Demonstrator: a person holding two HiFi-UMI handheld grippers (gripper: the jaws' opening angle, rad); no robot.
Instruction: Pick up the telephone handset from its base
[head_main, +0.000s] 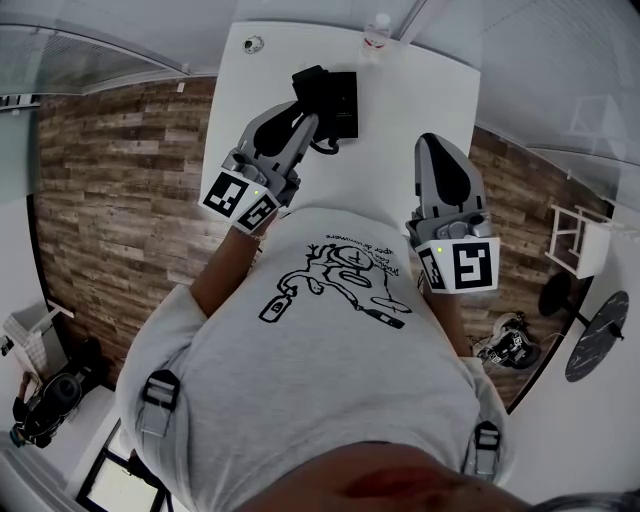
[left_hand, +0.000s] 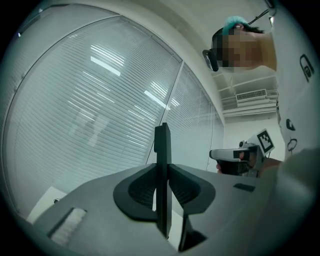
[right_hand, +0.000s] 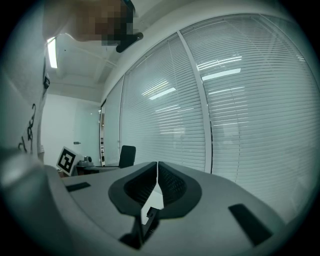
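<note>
The black telephone base (head_main: 343, 105) sits on the white table (head_main: 420, 100), far from me. My left gripper (head_main: 300, 122) reaches toward it and is shut on the black handset (head_main: 312, 82), which hangs just left of the base with its cord (head_main: 326, 148) trailing below. In the left gripper view the handset (left_hand: 161, 145) stands edge-on and upright, clamped between the pads of that gripper (left_hand: 161, 172). My right gripper (head_main: 432, 142) hovers to the right over the table's near part. Its jaws (right_hand: 157, 172) meet at the tips with nothing between them.
A clear water bottle (head_main: 376, 35) and a small round object (head_main: 253, 44) stand at the table's far end. Wood flooring flanks the table on both sides. A white stool (head_main: 575, 235) is at the right. Window blinds (right_hand: 240, 100) fill both gripper views.
</note>
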